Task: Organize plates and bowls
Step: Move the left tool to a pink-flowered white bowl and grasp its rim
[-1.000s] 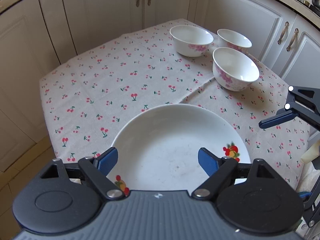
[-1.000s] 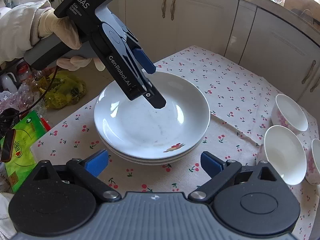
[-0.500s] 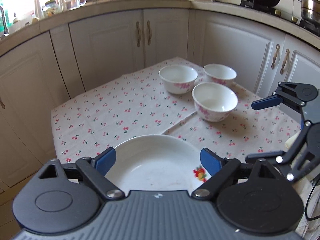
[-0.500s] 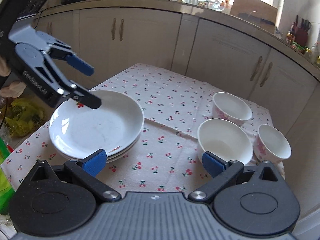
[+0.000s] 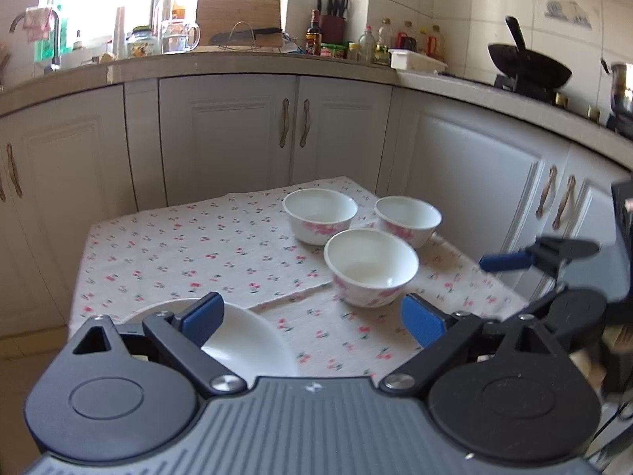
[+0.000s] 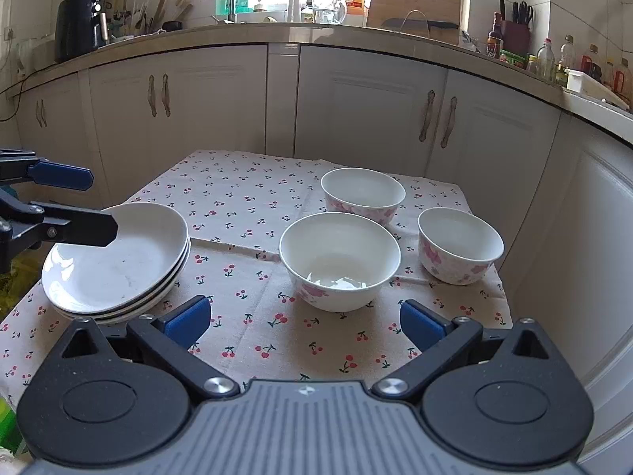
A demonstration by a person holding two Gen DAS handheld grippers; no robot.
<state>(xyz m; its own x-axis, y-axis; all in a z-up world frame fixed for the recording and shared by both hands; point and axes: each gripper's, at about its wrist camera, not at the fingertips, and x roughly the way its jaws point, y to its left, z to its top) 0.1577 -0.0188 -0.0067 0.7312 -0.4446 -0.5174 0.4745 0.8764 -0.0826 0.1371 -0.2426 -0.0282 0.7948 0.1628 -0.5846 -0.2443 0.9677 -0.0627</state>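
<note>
Pulled back and raised since a second ago: left gripper (image 5: pixel 312 318) off the stack of plates (image 6: pixel 118 261), now above its near rim, jaws wide apart, holding nothing. Swung round toward the bowls too: right gripper (image 6: pixel 302 322), likewise spread wide and empty, lined up with the nearest bowl (image 6: pixel 340 259). Plates stacked level, rims up, at the near left edge of the cherry-print tablecloth (image 6: pixel 245 198). Three bowls upright, mouths up, grouped toward the far right corner: nearest bowl in front, second bowl (image 6: pixel 362 194) behind it, third bowl (image 6: pixel 460 243) by the right edge. Round things all, no long axis to tell.
</note>
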